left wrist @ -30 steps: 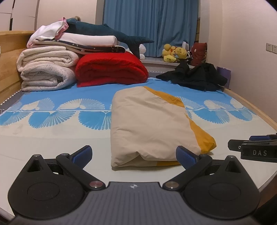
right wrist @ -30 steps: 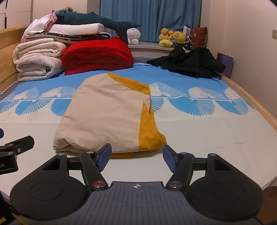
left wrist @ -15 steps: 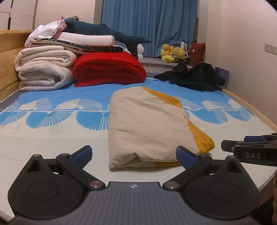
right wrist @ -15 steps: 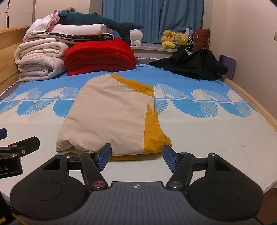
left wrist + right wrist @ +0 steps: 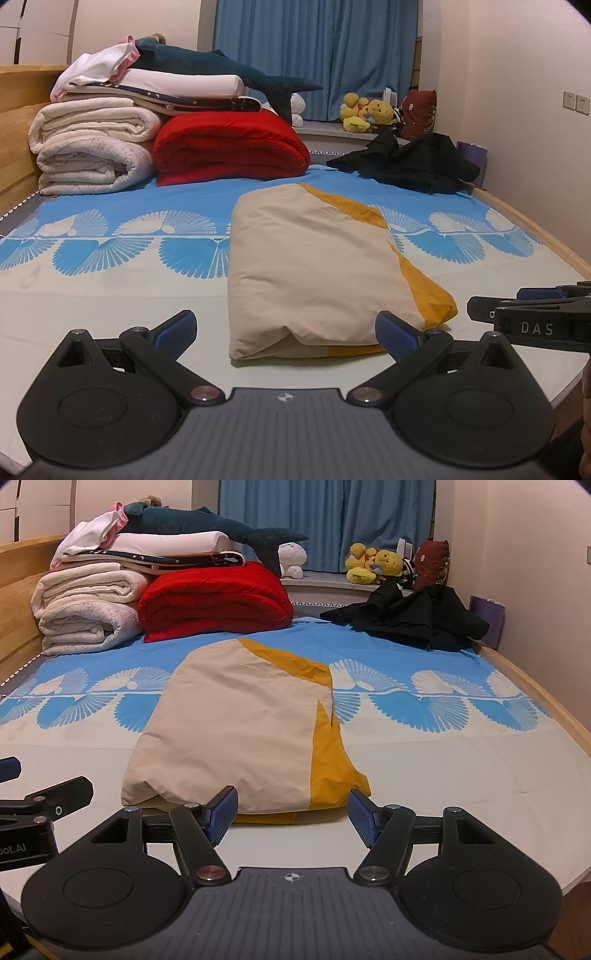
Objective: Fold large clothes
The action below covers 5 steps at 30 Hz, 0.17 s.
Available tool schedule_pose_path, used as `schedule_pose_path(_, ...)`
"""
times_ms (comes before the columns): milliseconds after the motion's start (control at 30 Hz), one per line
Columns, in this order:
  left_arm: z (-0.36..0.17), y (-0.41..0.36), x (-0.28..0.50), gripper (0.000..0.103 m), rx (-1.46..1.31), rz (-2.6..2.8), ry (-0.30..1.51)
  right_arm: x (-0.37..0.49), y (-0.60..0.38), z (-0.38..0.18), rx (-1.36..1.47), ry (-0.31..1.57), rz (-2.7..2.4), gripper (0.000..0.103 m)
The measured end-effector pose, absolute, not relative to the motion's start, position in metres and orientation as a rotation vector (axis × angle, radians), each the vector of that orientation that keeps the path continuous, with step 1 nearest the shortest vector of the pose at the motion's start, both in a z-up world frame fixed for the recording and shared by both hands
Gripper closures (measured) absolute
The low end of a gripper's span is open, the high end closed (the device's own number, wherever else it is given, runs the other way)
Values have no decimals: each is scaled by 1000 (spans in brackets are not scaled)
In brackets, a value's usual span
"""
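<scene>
A beige and mustard-yellow garment (image 5: 314, 266) lies folded into a long bundle on the bed, its near end just ahead of both grippers; it also shows in the right wrist view (image 5: 240, 723). My left gripper (image 5: 286, 330) is open and empty, its blue pads on either side of the bundle's near end, not touching it. My right gripper (image 5: 293, 812) is open and empty, just short of the bundle's yellow corner. Each gripper shows at the edge of the other's view.
A blue and white patterned sheet (image 5: 110, 236) covers the bed. Rolled white blankets (image 5: 92, 147), a red quilt (image 5: 229, 147) and a shark plush are stacked at the head. A black garment pile (image 5: 413, 162) lies far right. A wooden bed rail (image 5: 543, 698) runs along the right.
Both grippers have shifted slightly, so the bundle sits a little lower and left in the left view and a little right in the right view. The jaws stay open.
</scene>
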<state>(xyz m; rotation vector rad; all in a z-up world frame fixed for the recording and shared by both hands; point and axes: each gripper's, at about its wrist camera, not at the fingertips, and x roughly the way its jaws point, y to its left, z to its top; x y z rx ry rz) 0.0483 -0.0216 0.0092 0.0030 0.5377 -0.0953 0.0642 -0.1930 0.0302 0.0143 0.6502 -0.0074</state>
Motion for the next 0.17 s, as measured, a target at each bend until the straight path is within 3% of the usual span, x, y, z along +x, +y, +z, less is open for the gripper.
schedule_pose_path(167, 9, -22, 50, 0, 3, -94, 530, 65, -193, 30, 14, 648, -9, 36)
